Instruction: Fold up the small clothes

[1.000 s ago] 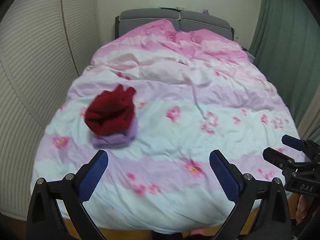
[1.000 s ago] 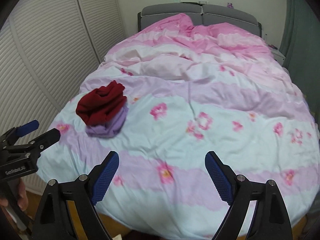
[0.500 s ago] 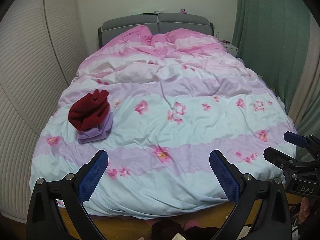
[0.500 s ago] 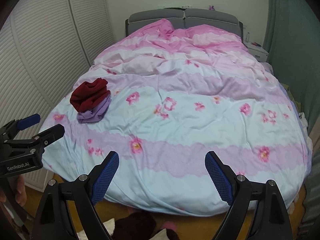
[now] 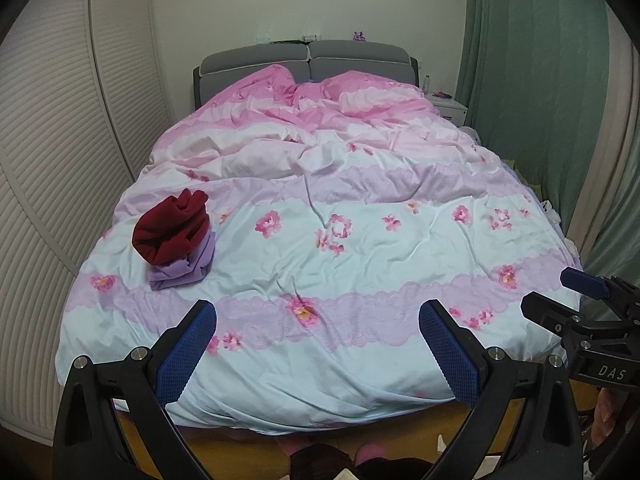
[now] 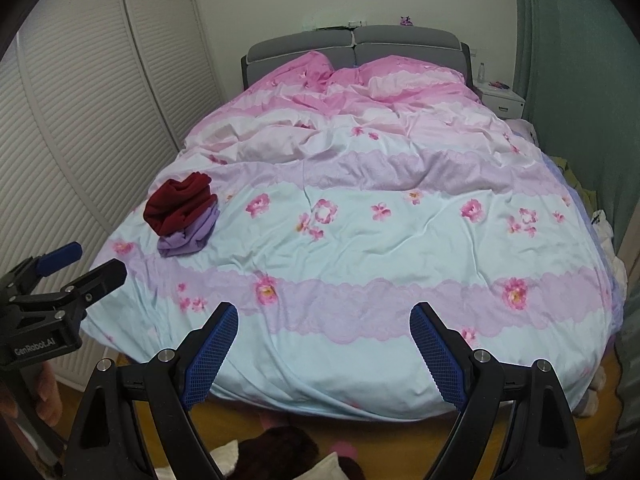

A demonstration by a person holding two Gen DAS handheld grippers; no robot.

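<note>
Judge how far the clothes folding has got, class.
Done: a dark red garment lies folded on a purple garment, stacked on the bed. In hand: nothing; left tongs and right tongs are open. Left: dark items on the floor, perhaps clothes.

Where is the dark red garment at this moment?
In both wrist views the dark red garment lies on the left part of the floral duvet, on top of a folded lilac garment, near the louvred wardrobe doors.
</note>
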